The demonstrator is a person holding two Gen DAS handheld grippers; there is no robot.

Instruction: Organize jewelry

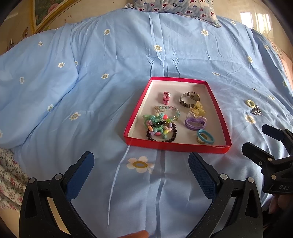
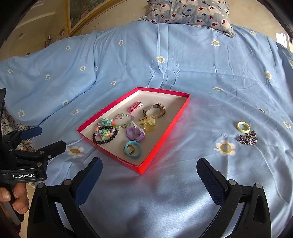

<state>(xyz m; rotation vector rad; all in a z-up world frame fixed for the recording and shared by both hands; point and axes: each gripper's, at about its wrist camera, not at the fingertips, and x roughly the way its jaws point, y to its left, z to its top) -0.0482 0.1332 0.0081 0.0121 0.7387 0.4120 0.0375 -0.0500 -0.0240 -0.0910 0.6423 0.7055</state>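
A shallow red box (image 1: 175,146) (image 2: 161,146) with a white floor lies on the blue bedspread. It holds a watch (image 1: 188,98) (image 2: 155,110), a pink clip (image 1: 166,98), bead bracelets (image 1: 161,128) (image 2: 106,131), a purple hair tie (image 1: 195,122) (image 2: 134,134) and a blue ring (image 1: 206,137) (image 2: 132,149). Outside, to its right, lie a pale yellow ring (image 1: 250,103) (image 2: 243,126) and a silver chain (image 1: 256,111) (image 2: 247,138). My left gripper (image 1: 141,161) is open and empty before the box. My right gripper (image 2: 149,164) is open and empty, near the box's front corner.
A patterned pillow (image 2: 190,12) lies at the head of the bed. A framed picture (image 2: 82,12) hangs on the wall at back left. A floral cloth (image 1: 7,175) lies at the bed's left edge. The bedspread (image 1: 109,73) is wrinkled and bulges at the left.
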